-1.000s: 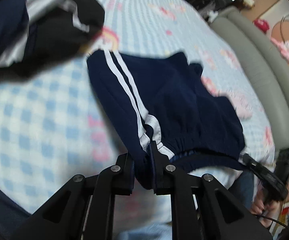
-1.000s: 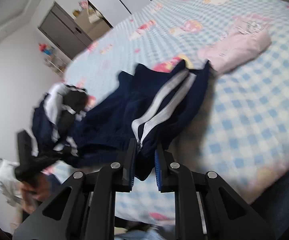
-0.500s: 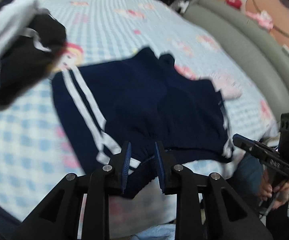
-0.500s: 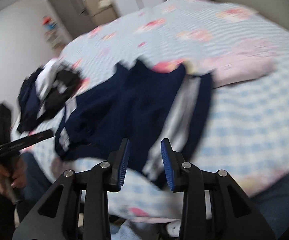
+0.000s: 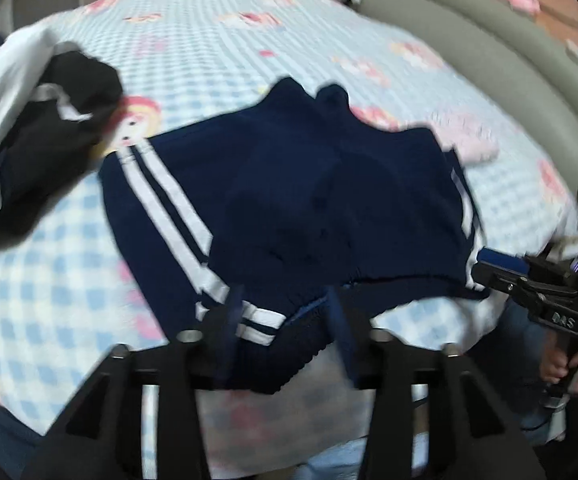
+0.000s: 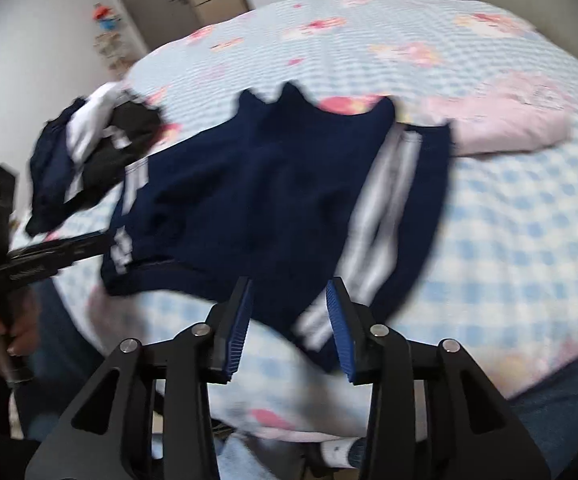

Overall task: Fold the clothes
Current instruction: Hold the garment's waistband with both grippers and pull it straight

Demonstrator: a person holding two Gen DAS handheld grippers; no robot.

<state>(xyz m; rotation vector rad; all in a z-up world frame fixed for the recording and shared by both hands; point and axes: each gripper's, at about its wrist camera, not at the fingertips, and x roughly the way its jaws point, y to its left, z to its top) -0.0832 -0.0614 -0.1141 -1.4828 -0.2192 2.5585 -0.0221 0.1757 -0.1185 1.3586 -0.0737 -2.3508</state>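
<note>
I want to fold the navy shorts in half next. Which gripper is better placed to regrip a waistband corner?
Probably the left gripper: both are open, but its fingers straddle the navy shorts' striped waistband corner. The right gripper also frames its corner, so the edge is slight.

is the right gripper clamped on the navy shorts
No, the right gripper is open, its blue pads apart over the waistband edge of the navy shorts.
</note>
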